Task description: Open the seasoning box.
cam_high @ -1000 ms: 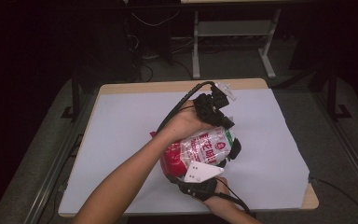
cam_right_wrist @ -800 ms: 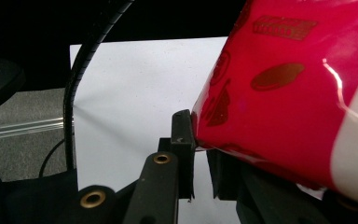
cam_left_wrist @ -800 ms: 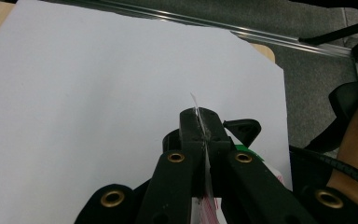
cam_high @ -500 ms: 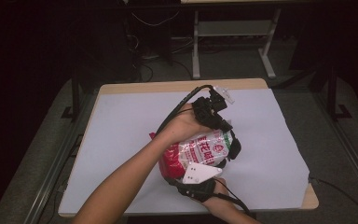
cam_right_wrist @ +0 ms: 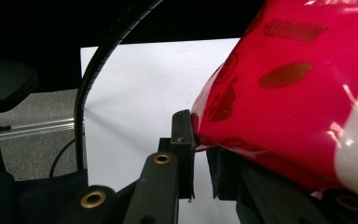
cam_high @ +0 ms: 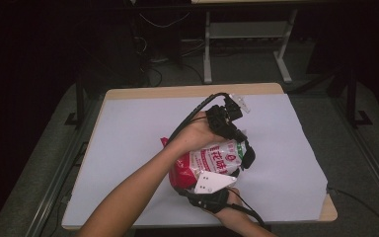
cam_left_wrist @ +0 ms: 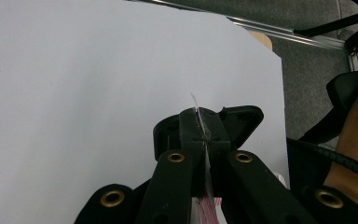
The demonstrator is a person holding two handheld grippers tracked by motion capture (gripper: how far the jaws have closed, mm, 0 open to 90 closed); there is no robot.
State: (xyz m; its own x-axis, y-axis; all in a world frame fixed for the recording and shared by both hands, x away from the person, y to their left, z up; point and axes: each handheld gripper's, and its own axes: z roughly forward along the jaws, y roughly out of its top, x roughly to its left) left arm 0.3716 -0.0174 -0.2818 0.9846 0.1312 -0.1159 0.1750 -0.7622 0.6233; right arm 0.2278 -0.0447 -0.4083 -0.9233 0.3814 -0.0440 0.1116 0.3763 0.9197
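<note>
A red and white snack bag (cam_high: 212, 160) is held just above the white-covered table (cam_high: 128, 143) near its front middle. My left gripper (cam_high: 246, 154) reaches over the bag from the far side and is shut on a thin clear seam of the bag (cam_left_wrist: 196, 105), which stands pinched between its jaws (cam_left_wrist: 200, 122). From the near side comes my right gripper (cam_high: 197, 183), with a grey plate on top. It is shut on the bag's red lower edge (cam_right_wrist: 284, 84), at its own jaws (cam_right_wrist: 200, 140). The left hand hides part of the bag.
The table's wooden rim (cam_high: 177, 91) shows at the back, and its white sheet lies bare to the left and right of the bag. A metal rail (cam_high: 54, 182) runs along the left side. Beyond the table stand a metal frame (cam_high: 246, 34) and loose cables on the dark floor.
</note>
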